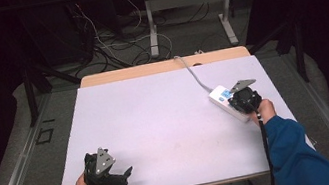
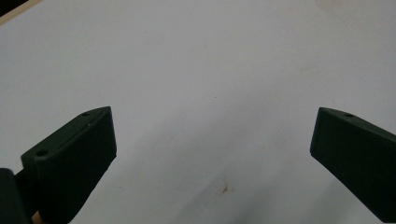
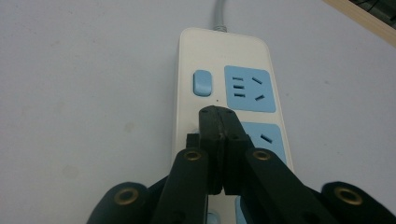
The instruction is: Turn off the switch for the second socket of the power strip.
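A white power strip point(image 1: 224, 98) with blue sockets lies on the right side of the white table sheet point(image 1: 167, 122); its grey cable point(image 1: 192, 72) runs toward the far edge. My right gripper point(image 3: 217, 113) is shut, jaws pressed together with nothing between them, tips just above the power strip point(image 3: 224, 93) near its second switch, below the blue switch point(image 3: 202, 82) and first socket point(image 3: 247, 88). In the high view my right gripper point(image 1: 244, 99) hovers over the strip's near end. My left gripper point(image 1: 127, 172) rests open near the front left edge; its fingers point(image 2: 74, 158) stand wide apart over bare sheet.
The table's wooden far edge point(image 1: 163, 66) shows beyond the sheet. Behind it stand a metal table frame point(image 1: 152, 28) and tangled cables point(image 1: 114, 45) on the floor. The person's blue sleeves point(image 1: 294, 152) come in from the bottom.
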A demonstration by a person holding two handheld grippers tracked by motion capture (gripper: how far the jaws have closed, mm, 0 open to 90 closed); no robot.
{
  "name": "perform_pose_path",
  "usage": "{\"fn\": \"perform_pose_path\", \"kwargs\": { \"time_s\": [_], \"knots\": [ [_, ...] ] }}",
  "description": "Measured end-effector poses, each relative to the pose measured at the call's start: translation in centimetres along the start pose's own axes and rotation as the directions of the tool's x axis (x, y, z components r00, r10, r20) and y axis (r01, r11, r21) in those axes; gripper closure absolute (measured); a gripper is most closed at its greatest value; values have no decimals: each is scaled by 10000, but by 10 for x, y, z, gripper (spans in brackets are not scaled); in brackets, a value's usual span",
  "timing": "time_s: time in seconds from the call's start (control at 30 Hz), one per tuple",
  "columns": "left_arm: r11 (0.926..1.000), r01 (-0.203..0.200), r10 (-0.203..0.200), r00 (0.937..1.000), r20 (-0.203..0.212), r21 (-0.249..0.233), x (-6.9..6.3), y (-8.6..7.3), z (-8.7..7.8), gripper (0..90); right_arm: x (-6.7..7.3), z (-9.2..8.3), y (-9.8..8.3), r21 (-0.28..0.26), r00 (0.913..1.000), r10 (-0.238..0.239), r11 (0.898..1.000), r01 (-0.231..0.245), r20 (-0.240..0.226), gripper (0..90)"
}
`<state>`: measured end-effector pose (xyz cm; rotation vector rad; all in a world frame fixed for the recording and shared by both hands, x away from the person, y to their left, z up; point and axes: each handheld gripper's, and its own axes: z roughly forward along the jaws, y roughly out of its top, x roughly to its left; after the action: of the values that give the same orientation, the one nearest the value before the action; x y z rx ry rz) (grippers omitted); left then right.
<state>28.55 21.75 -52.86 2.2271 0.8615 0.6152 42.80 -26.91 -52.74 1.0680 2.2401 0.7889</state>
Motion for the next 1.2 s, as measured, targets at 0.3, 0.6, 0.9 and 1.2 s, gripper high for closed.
{"fn": "perform_pose_path", "kwargs": {
  "time_s": [0.3,0.6,0.9,1.2],
  "knots": [
    [10000,-12,12,10000,0,-29,0,0,0,4,0,-1,0,17,10000,-6,10000,6,-22,894],
    [10000,-1,1,10000,9,-49,0,0,0,4,-1,-4,1,-76,9998,108,9999,-109,-140,845],
    [10000,-18,19,10000,33,-17,0,0,-1,4,-2,-9,4,-168,9990,330,9993,-336,-306,741],
    [10000,-49,49,10000,28,-13,0,0,-1,4,-3,-17,6,-399,9948,647,9969,-680,-783,443]
  ]
}}
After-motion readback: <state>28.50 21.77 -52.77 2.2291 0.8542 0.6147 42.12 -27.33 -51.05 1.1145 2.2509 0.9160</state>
